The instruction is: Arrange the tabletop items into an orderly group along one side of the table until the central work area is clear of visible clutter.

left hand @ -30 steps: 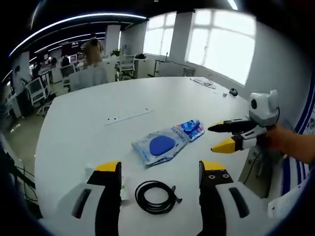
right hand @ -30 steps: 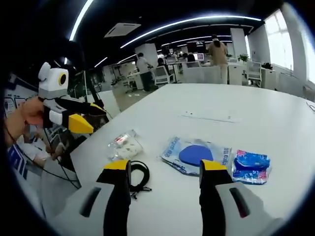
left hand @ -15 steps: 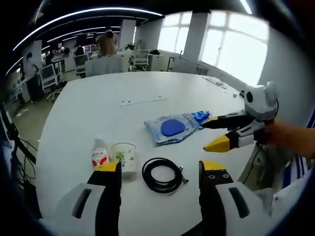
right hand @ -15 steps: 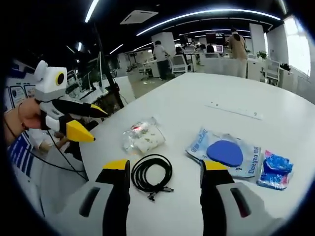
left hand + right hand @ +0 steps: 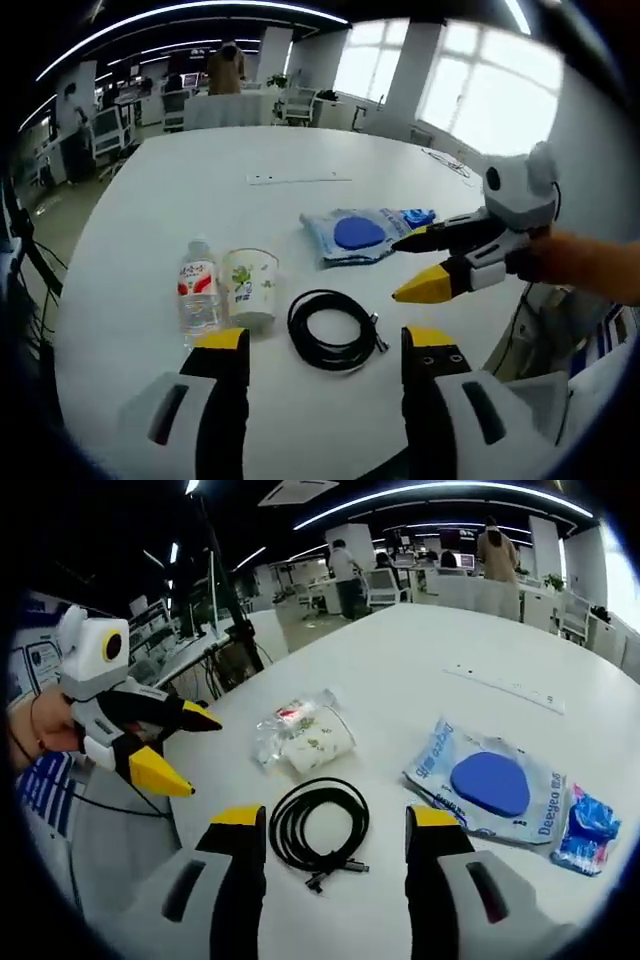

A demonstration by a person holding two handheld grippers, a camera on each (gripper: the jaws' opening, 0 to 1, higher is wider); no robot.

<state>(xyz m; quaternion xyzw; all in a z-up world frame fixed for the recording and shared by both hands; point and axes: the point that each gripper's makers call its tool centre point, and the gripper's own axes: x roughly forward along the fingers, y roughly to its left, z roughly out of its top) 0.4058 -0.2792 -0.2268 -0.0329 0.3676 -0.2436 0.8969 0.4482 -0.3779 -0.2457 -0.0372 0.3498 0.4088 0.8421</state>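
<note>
A coiled black cable [image 5: 331, 331] lies on the white table [image 5: 150, 200], just beyond my left gripper [image 5: 325, 345], which stands open and empty. Left of the cable stand a small water bottle [image 5: 197, 297] and a paper cup [image 5: 250, 288]. Farther off lie a clear bag with a blue pad [image 5: 355, 235] and a small blue packet [image 5: 418, 216]. My right gripper [image 5: 397, 268] comes in from the right, open, near the cable. In the right gripper view, that gripper [image 5: 335, 825] hangs open over the cable [image 5: 320, 827], beside the cup [image 5: 322, 742], bottle [image 5: 285, 720], bag [image 5: 490, 785] and packet [image 5: 590, 825]. The left gripper [image 5: 200, 752] shows open at the left.
A white power strip [image 5: 300, 179] lies farther along the table, also seen as the strip [image 5: 505, 690] in the right gripper view. Office desks, chairs and people stand beyond the table's far edge. A hand [image 5: 590, 270] holds the right gripper.
Both cameras have swung, bringing the bottle and cup into the left gripper view and the cable nearer centre. The right gripper has dropped closer to the cable. The table items lie unmoved.
</note>
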